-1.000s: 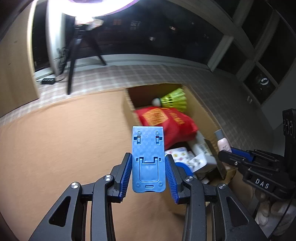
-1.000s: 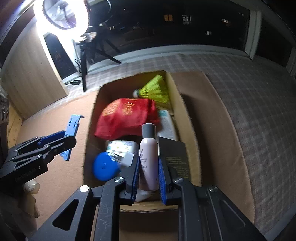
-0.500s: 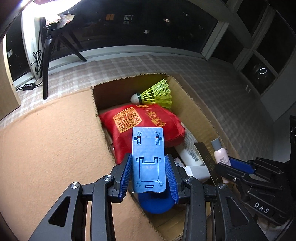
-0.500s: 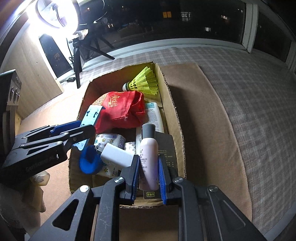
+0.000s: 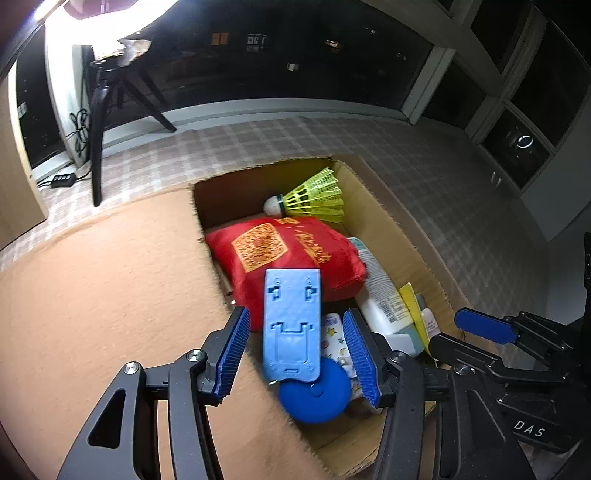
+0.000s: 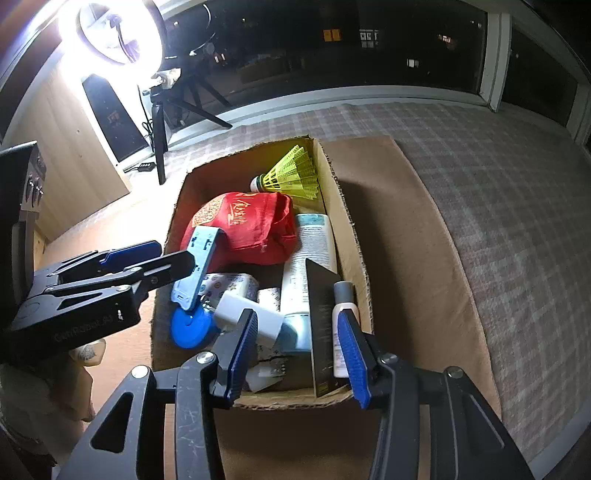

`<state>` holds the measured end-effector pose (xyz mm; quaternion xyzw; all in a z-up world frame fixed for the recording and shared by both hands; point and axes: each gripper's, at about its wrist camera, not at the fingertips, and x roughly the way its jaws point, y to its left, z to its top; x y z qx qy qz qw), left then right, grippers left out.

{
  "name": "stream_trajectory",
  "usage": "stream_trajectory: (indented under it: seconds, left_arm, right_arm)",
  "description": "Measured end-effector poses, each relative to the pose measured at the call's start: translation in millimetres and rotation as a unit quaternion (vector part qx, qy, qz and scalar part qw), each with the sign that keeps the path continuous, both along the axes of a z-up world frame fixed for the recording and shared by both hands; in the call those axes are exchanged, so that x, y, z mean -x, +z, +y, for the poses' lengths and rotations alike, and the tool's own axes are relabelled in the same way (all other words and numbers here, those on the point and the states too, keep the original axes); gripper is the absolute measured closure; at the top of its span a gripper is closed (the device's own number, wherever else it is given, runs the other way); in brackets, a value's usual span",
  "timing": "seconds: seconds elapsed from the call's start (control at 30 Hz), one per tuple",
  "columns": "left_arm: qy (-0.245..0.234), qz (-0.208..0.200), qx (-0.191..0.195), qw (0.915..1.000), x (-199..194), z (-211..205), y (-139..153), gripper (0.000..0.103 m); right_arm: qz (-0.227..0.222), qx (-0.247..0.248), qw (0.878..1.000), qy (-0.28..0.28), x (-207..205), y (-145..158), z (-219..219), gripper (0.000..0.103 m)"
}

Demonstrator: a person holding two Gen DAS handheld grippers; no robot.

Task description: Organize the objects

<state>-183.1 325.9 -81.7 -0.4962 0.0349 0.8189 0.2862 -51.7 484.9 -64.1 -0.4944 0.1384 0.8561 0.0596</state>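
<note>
An open cardboard box point(image 5: 399, 236) point(image 6: 347, 236) holds a red pouch point(image 5: 284, 251) point(image 6: 243, 229), a yellow shuttlecock point(image 5: 314, 197) point(image 6: 291, 175), a white tube point(image 6: 308, 258) and a blue round lid point(image 5: 314, 397) point(image 6: 190, 326). My left gripper point(image 5: 293, 354) is open over the box's near left part; the blue phone stand point(image 5: 291, 325) point(image 6: 194, 269) sits loose between its jaws, resting on the lid. My right gripper point(image 6: 297, 349) is open at the box's near right corner. The small pink-white bottle point(image 6: 341, 328) stands in the box by its right finger.
The box sits on a brown mat point(image 5: 110, 295) over a checked cloth point(image 6: 498, 177). A ring light on a tripod point(image 6: 118, 33) stands at the far left. A dark card point(image 6: 321, 317) stands upright in the box beside the bottle.
Both grippers have opened. The left one let go of the blue phone stand over the box; the right one let go of the pink-white bottle, which now stands inside the box.
</note>
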Motion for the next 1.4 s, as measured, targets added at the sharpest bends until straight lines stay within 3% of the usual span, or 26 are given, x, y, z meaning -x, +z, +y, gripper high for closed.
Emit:
stream_trajectory:
  seconds: [0.37, 0.83, 1.13, 1.4]
  left_arm:
    - [0.028, 0.028, 0.006, 0.9992, -18.7, -56.2, 23.8, 0.045]
    - [0.076, 0.068, 0.002, 0.9947, -59.5, -151.9, 66.4, 0.041]
    - [0.112, 0.083, 0.008, 0.9902, -84.9, -216.4, 89.8, 0.039]
    - [0.146, 0.084, 0.020, 0.9856, -105.3, -280.0, 88.7, 0.035]
  right_arm:
    - [0.015, 0.005, 1.000, 0.006, -2.7, 11.9, -31.1, 0.055]
    - [0.044, -0.004, 0.998, 0.044, -5.4, 39.0, -112.5, 0.043]
    - [0.065, -0.038, 0.995, 0.062, -12.2, 56.7, -174.9, 0.033]
    - [0.068, -0.080, 0.992, 0.071, -14.4, 60.0, -227.9, 0.028]
